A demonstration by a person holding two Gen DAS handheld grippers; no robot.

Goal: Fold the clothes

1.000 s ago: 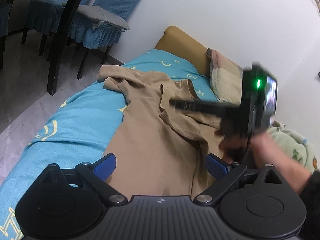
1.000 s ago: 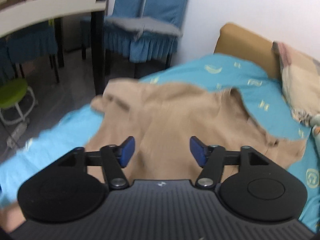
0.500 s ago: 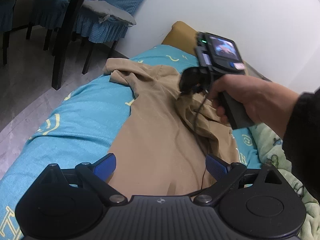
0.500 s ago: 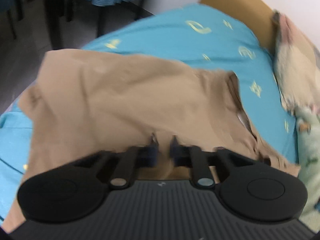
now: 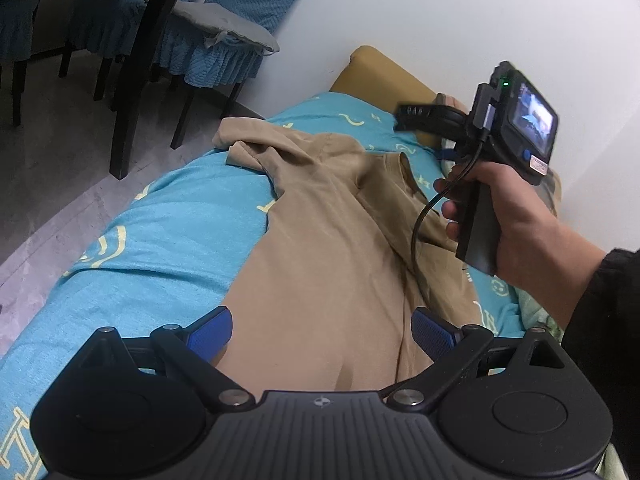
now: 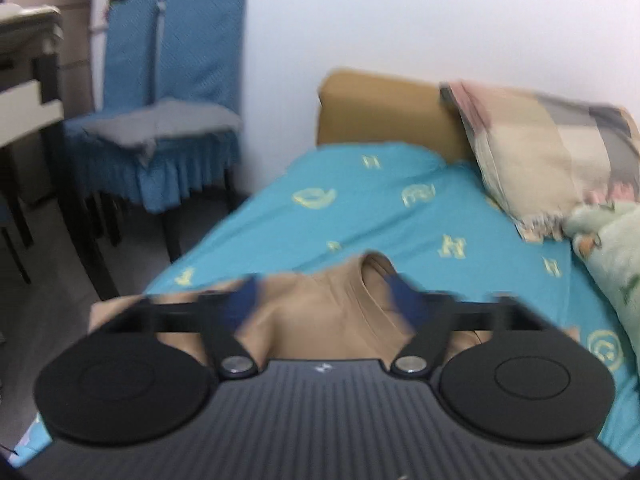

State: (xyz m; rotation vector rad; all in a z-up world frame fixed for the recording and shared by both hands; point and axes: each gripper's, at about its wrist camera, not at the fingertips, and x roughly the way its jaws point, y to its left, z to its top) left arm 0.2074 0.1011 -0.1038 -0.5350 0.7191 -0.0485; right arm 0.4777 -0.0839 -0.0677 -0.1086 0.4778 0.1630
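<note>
Shirt (image 5: 328,248): tan, rumpled lengthwise mid-frame on blue sheet (image 5: 160,232). My left gripper (image 5: 320,330) hovers wide open over its hem, empty. Right gripper (image 6: 324,300), lifted above the collar, spread, empty, ready to regrasp.

Right wrist view motion-blurred; tan shirt (image 6: 320,312) mostly hidden behind right gripper (image 6: 326,300).

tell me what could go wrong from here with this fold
1. The shirt is bunched near its far sleeve, so a fold now may lock in creases.
2. The right tool's cable hangs close over the shirt and might snag it.
3. Both tools, left and right, are open and hold nothing, and the right view is blurred.
</note>
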